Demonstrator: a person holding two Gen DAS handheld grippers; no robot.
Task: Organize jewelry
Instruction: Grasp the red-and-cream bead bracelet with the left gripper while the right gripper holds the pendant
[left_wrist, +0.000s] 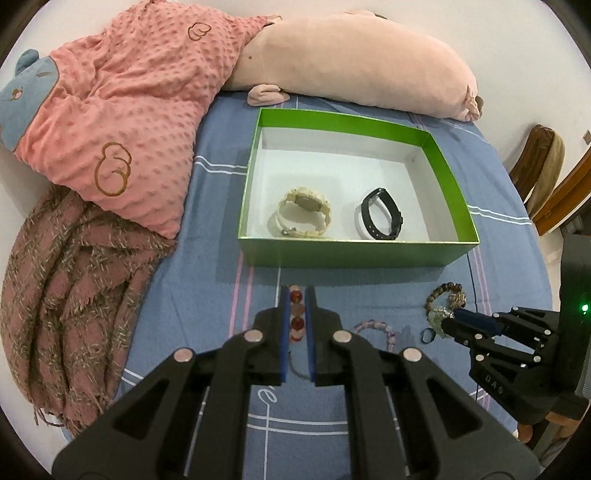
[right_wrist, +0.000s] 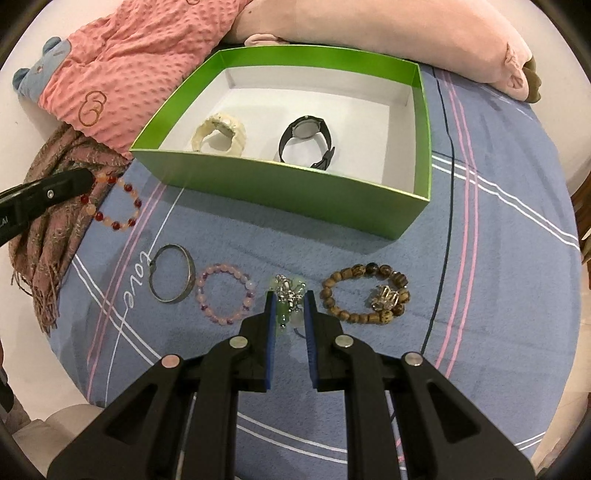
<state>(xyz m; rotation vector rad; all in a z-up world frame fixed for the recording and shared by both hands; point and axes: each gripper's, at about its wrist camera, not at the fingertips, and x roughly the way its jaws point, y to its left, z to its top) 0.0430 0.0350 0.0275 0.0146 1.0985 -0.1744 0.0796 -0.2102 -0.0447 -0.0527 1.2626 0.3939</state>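
Note:
A green box with a white inside holds a cream watch and a black watch. My left gripper is shut on a red and peach bead bracelet in front of the box. My right gripper is shut on a green bead charm piece. On the blue bedsheet lie a metal bangle, a pink bead bracelet and a brown wooden bead bracelet.
A pink dotted pillow and a fringed brown-pink scarf lie left of the box. A long peach plush lies behind it. A wooden chair stands at the right past the bed edge.

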